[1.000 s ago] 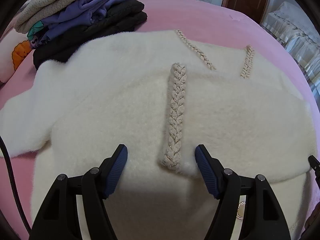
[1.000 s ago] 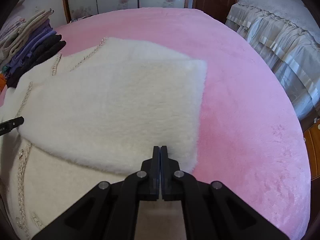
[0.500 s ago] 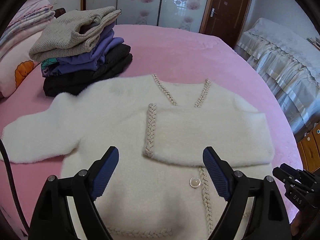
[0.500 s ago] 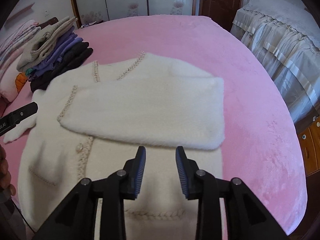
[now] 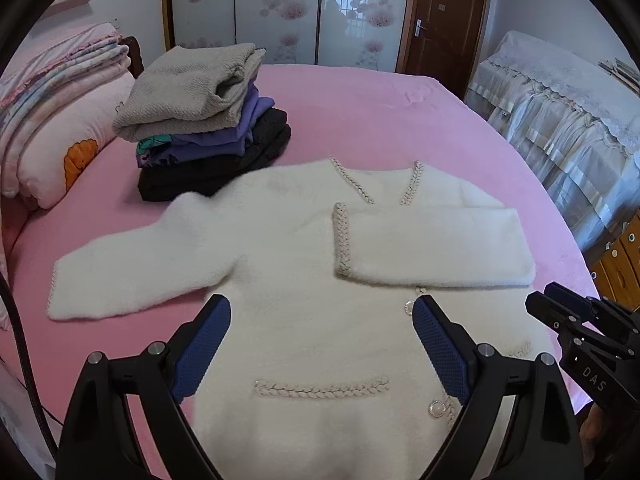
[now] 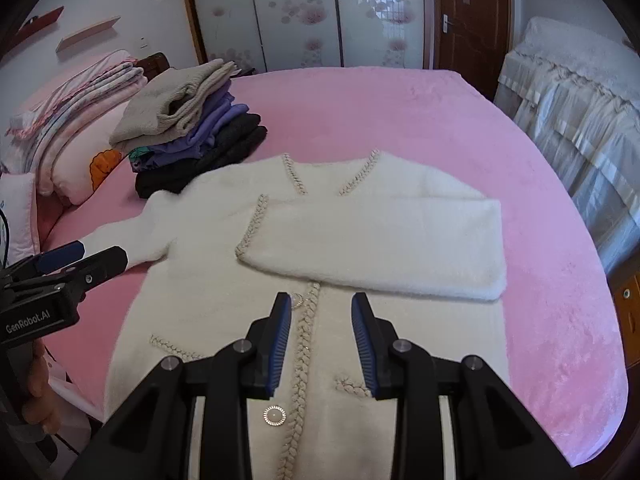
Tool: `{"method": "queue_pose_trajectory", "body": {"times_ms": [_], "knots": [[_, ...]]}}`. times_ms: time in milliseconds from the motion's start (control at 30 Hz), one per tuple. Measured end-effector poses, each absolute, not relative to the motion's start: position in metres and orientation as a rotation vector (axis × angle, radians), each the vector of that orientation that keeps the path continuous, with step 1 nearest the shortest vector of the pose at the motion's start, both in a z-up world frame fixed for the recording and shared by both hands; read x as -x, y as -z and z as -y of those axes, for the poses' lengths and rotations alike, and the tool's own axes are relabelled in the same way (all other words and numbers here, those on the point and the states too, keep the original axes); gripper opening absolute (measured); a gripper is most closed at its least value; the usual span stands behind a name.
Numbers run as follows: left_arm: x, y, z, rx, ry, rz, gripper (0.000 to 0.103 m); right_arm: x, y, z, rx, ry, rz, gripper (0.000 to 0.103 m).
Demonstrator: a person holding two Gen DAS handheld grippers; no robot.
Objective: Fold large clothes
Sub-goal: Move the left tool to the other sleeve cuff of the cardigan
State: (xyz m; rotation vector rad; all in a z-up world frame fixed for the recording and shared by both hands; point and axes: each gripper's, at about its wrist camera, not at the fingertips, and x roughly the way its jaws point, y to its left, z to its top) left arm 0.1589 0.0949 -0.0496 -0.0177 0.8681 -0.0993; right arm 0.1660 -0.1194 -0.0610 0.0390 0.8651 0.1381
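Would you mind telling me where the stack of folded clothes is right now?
The stack of folded clothes sits on the pink bed, upper left in both wrist views, just beyond the white cardigan and beside the pillows.

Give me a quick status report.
Both grippers, left and right, open, empty. White cardigan flat, one sleeve folded across. Nothing in the way.

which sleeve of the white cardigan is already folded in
The sleeve on the picture's right, lying across the cardigan chest. The other sleeve is stretched out flat on the pink bed.
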Motion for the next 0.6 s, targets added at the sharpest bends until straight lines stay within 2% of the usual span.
{"method": "queue_pose_trajectory", "body": {"times_ms": [333,600], "knots": [[-0.13,0.021,-0.178,0.115,-0.002,-0.826,0.092,-0.151,0.014,0.046,0.003,-0.248,-0.742,0.031],[-0.138,0.031,-0.244,0.196,-0.128,-0.825,0.092,-0.178,0.02,-0.009,0.081,-0.287,-0.736,0.031]]}}
